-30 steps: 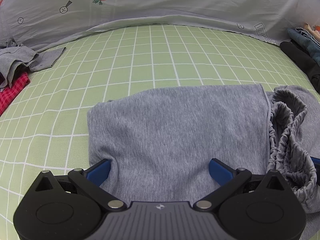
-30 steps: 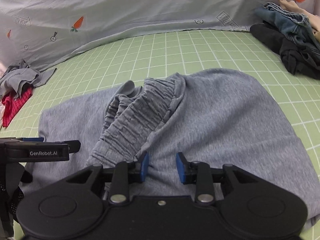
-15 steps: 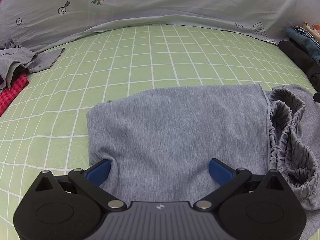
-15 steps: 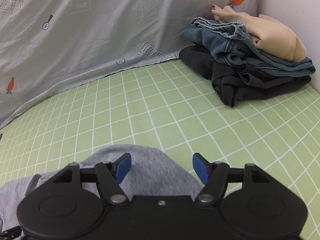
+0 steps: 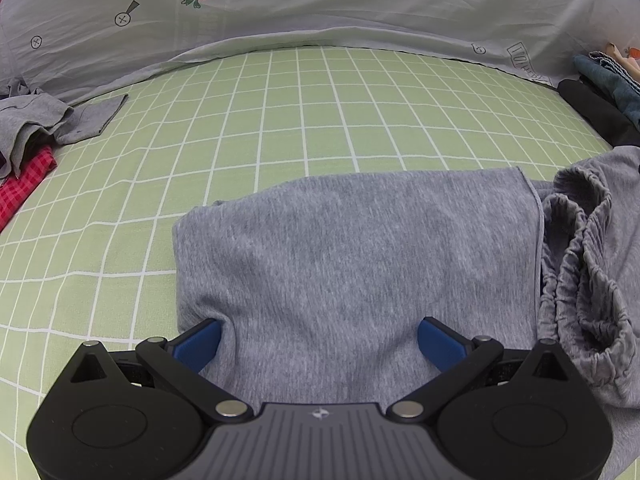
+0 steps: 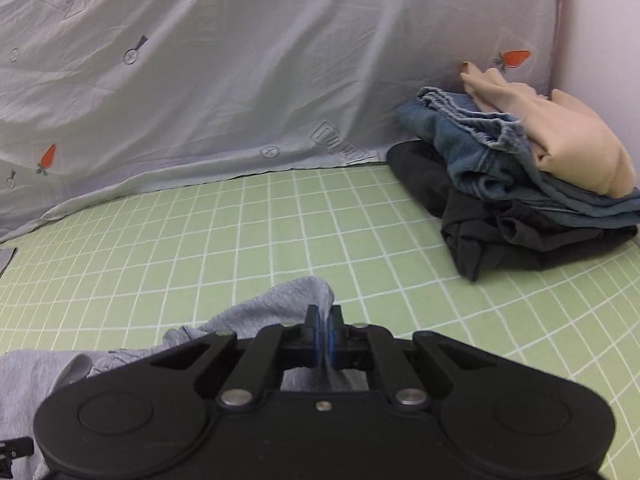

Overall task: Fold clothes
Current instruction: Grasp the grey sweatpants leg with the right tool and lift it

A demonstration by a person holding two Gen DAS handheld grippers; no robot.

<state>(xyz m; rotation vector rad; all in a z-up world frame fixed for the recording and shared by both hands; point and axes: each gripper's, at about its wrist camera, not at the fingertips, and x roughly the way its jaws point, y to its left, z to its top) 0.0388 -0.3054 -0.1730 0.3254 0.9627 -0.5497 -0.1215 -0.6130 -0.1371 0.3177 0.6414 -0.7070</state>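
Observation:
Grey sweatpants [image 5: 352, 248] lie folded on the green checked sheet [image 5: 304, 120], their gathered waistband [image 5: 580, 272] bunched at the right. My left gripper [image 5: 318, 338] rests low over the near edge of the folded part, open, its blue fingers [image 5: 198, 340] wide apart with cloth between them but not pinched. In the right wrist view my right gripper [image 6: 325, 330] is shut on a fold of the same grey sweatpants [image 6: 280, 304], and a peak of cloth rises in front of the fingertips.
A stack of folded clothes [image 6: 520, 184], beige on denim on black, sits at the right by the wall. A grey garment [image 5: 44, 120] and a red checked cloth [image 5: 24, 188] lie at the far left. A pale printed sheet [image 5: 320, 4] hangs behind.
My right gripper swung from the waistband toward the right end of the pants, opened wide, then shut on the grey cloth. My left gripper stayed open in place.

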